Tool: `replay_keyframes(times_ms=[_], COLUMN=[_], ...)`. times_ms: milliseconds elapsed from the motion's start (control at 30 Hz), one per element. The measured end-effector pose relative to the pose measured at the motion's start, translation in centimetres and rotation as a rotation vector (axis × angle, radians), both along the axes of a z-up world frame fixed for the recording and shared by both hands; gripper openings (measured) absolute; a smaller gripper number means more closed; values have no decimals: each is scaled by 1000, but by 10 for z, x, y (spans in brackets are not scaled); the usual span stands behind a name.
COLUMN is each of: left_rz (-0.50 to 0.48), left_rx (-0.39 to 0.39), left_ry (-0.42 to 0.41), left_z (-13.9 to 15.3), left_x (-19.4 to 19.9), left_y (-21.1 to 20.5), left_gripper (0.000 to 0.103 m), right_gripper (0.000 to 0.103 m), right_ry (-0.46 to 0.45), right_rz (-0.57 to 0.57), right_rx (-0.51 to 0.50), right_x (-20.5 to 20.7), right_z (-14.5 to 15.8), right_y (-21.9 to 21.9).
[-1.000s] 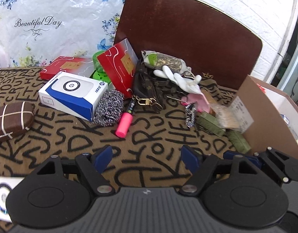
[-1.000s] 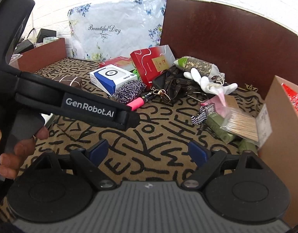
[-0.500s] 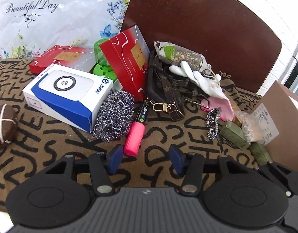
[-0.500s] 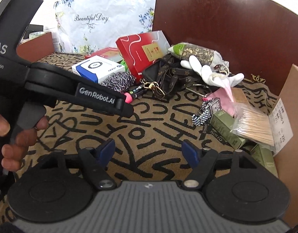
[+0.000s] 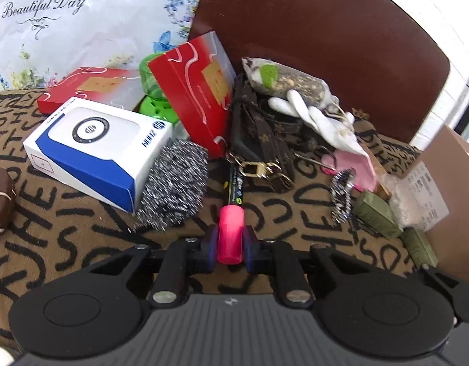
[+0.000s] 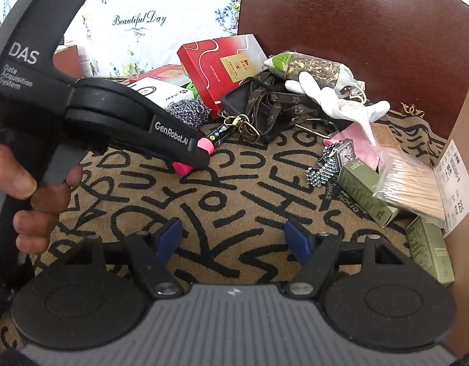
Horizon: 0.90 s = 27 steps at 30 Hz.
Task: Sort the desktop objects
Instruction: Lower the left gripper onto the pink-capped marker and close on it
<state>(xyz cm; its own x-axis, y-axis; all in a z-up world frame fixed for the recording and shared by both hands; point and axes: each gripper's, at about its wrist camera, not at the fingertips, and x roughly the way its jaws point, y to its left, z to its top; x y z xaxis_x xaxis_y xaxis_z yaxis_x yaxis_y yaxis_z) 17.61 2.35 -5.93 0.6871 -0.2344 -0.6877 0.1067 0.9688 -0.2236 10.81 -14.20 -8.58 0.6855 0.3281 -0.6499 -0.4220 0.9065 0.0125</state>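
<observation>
My left gripper [image 5: 229, 245] clamps the pink cap of the marker [image 5: 231, 228] lying mid-desk beside the steel scourer [image 5: 173, 189], gripping its free end; my right gripper [image 6: 234, 241] waits wide open, holding nothing.

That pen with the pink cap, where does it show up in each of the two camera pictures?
Left wrist: the pen sits low in the middle, its pink cap between the left gripper's fingers.
Right wrist: the pen lies left of centre, its cap end partly hidden by the left gripper.
Shared landmark: the steel scourer, just left of the pen.
</observation>
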Motion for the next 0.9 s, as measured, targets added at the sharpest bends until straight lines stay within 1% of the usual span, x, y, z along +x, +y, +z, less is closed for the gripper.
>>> replay_keyframes(times_ms=[100,433,667,733,833,867,900], left_rz=[-11,-35,-89,-96,-90,-84,-79], left_rx=[-5,-24,-50,-45,-46,-48,-46], left_ry=[11,56,86,89,96,92,84], left_z=[1,3,2,2,7,9,11], left_x=[-10,-52,-81,-85,-84,-83,-82], left_y=[-6,-25,-40,-43,-43,-42,-41], left_gripper=[16,17,17,17,25,31,34], right_gripper=[72,73,73,73,73,73,73], right_ry=[1,12,15,19,16,15,14], right_rz=[1,-4,7,11,10,9,8], right_rx=[2,18,32,30,30,34,37], right_x=[-3,-33,-55,-59,-61,-61,-61], right_z=[2,4,7,7,7,7,7], right_y=[0,-11,-15,-14,-13,-13,-12])
